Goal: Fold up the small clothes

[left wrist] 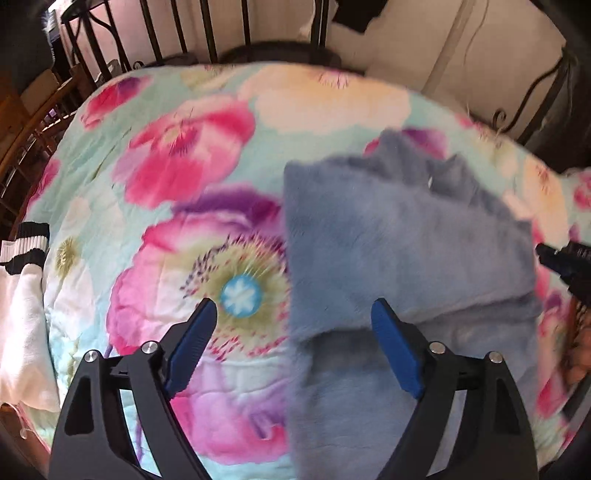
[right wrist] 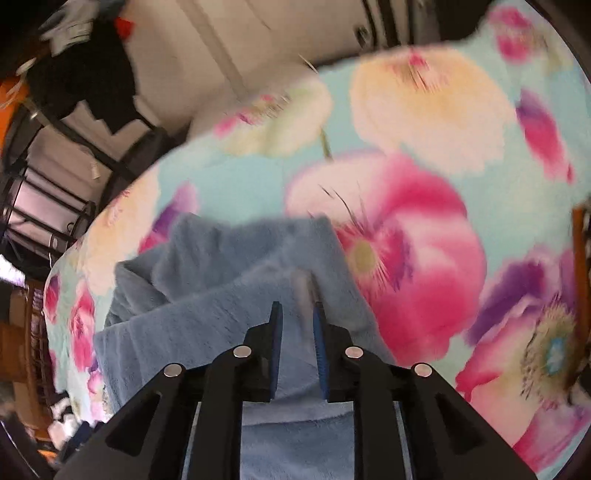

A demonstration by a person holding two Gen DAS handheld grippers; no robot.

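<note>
A fuzzy grey-blue garment [left wrist: 388,236] lies on a flowered bedspread [left wrist: 177,155], folded over itself so that one layer rests across another. My left gripper [left wrist: 294,304] hovers over the garment's left edge, its blue pads [left wrist: 195,339] spread wide with nothing between them. In the right wrist view the same garment [right wrist: 207,317] fills the lower middle. My right gripper [right wrist: 297,305] hangs just above it, jaws a narrow gap apart, and the pads [right wrist: 320,343] are not pressing on the cloth. A blurred ridge of fabric rises just beyond its tips.
A white garment with black stripes [left wrist: 22,295] lies at the bed's left edge. A black metal bed frame [left wrist: 207,29] runs along the far side, with a wooden chair [left wrist: 33,110] beyond it. Dark clothes [right wrist: 85,74] hang at the upper left.
</note>
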